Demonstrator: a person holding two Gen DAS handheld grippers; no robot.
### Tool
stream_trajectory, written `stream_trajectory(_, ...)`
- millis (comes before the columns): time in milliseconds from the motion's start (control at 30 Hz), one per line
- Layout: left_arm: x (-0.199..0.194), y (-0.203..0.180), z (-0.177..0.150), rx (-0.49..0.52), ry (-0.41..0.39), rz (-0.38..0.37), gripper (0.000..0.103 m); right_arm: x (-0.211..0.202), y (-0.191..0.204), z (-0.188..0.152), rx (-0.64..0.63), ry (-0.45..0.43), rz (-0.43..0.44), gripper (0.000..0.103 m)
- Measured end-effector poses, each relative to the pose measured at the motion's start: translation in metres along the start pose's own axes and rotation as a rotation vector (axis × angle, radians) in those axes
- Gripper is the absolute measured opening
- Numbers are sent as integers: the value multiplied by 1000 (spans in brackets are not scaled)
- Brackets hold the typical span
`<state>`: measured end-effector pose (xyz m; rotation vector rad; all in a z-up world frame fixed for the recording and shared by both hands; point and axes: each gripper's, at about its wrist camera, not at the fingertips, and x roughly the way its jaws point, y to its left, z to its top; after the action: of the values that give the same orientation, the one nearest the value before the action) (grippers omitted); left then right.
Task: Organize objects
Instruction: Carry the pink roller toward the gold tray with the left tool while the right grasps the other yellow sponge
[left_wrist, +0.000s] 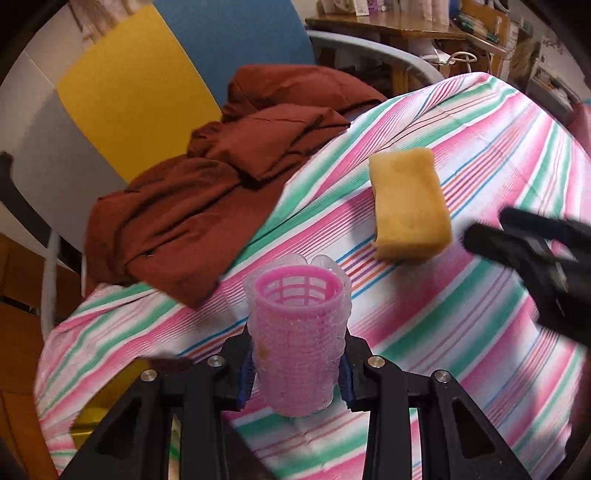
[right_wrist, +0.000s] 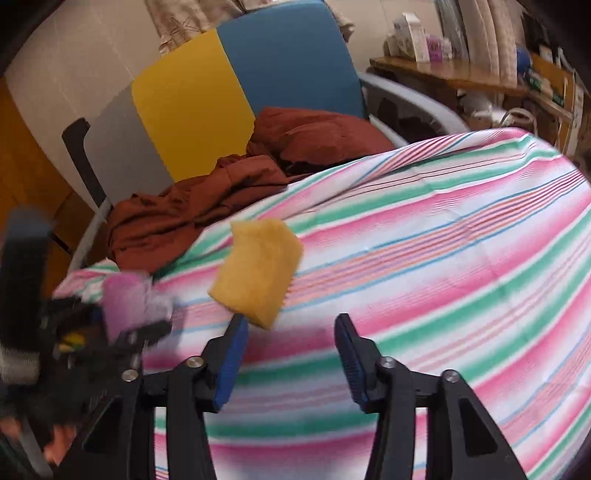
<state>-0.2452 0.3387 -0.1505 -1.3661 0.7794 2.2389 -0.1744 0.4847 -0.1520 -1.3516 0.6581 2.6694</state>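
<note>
Left gripper clamped on pink mesh cup, base partly masked by pads. Brown cloth overhangs striped tablecloth far-left edge. Yellow sponge mid-cloth, possibly lifted; blurred. Right gripper wide, empty.

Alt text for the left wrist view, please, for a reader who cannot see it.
The left gripper is shut on an upright pink mesh cup above a striped cloth. A yellow sponge lies beyond, a crumpled rust-brown cloth to the left; the right gripper shows blurred at right.
</note>
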Motion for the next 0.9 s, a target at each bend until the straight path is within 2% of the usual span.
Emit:
stream_trajectory(33,-6,1,-3,13,-11,18,37,4,3,5,5,-1,0,73)
stream_trajectory(100,-17,6,-12,25,-30,31,37,11,9,13,2,11,-32,77)
stream_trajectory(233,-30,20,-16,14,-39,20,37,32,17,27,24,63,-79,78)
stream_trajectory(333,-46,23,-29,-7,-50,24,37,51,27,34,-4,116,-178,79)
stream_trajectory(400,-55,31,-37,-21,-57,23,37,59,31,36,2,125,-197,84)
stream_trajectory(467,-63,38,-45,-33,-77,43,37,61,34,38,9,119,-206,84)
stream_trajectory(533,-69,46,-53,-50,-82,42,38,66,37,36,-10,150,-226,85)
stream_trajectory(567,-69,49,-56,-60,-81,34,38,69,37,35,22,187,-194,85)
stream_trajectory(633,-73,56,-63,-77,-87,28,39,61,41,35,50,160,-120,82)
stream_trajectory(700,-76,61,-69,-83,-96,51,39,51,54,40,2,102,-192,83)
stream_trajectory(767,-78,66,-73,-94,-95,52,39,56,61,44,-27,128,-234,83)
stream_trajectory(900,-83,76,-84,-112,-97,41,39,75,57,43,-16,175,-210,83)
